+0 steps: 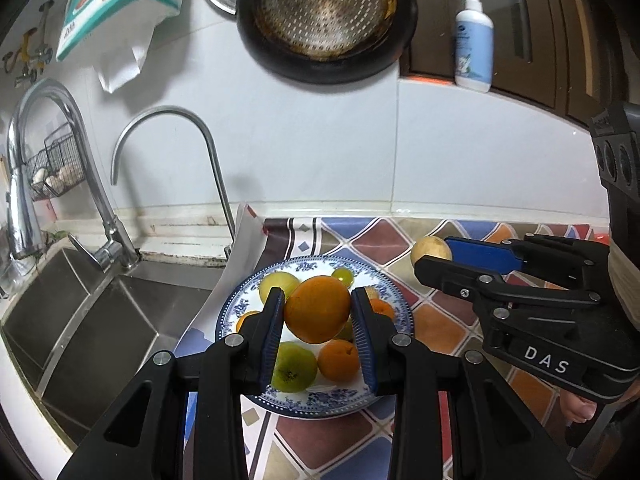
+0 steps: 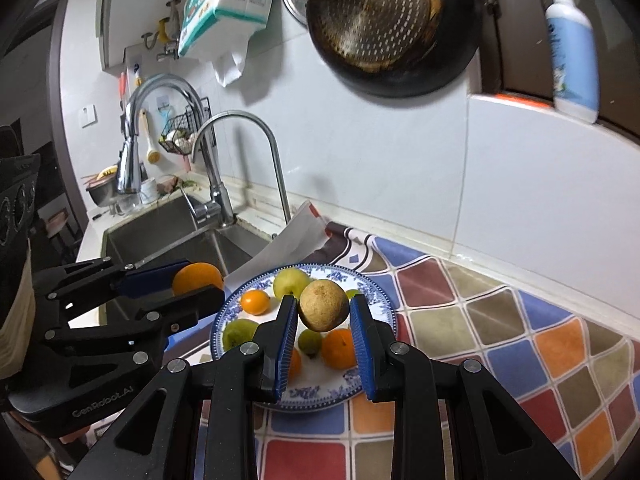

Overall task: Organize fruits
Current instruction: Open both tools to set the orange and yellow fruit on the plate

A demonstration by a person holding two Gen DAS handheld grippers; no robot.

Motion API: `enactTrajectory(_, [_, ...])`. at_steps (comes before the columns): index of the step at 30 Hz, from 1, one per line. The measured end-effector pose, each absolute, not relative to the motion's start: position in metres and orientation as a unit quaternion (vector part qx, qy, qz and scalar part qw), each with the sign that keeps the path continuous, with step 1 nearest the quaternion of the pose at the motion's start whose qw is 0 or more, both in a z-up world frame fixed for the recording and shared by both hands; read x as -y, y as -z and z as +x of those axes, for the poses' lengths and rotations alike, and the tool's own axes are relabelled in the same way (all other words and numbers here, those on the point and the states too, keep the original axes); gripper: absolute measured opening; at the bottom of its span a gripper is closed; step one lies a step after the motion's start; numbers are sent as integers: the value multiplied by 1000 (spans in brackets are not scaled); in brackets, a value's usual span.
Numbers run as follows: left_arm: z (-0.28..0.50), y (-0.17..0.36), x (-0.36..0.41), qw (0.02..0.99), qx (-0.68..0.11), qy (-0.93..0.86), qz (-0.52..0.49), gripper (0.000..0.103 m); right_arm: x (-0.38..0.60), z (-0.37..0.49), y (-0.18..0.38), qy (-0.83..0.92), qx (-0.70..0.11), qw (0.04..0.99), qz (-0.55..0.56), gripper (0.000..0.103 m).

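Left wrist view: left gripper is closed onto a big orange, pads pressed to both its sides, fruit held up above the plate. Plate is blue-and-white, sits on a checkered mat next to the sink. On it: a green fruit w/ a small orange just beside it, a yellow-green fruit at the back, a few more partly hidden. Right gripper comes in from the right, clamped on a tan fruit, off to the plate's right over the mat.

Right wrist view: right gripper pinches the tan fruit btwn its blue pads, held above the plate. Left gripper at left w/ the big orange in its jaws, over the sink edge beside the plate. On the plate: small orange, yellow-green fruit, green fruit, another orange.
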State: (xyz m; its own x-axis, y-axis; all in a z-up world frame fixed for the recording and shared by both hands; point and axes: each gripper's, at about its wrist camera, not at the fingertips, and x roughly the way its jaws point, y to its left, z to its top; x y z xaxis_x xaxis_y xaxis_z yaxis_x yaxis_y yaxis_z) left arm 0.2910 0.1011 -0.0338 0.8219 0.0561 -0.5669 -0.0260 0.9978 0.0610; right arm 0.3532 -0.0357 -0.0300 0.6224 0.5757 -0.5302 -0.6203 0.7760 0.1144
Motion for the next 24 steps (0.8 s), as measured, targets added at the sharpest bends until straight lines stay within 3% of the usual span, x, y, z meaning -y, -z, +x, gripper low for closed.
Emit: enactTrajectory(24, [345,85,-122,936,-350,-13,17,34,-7,415,83,-345,-333,876,-55,28])
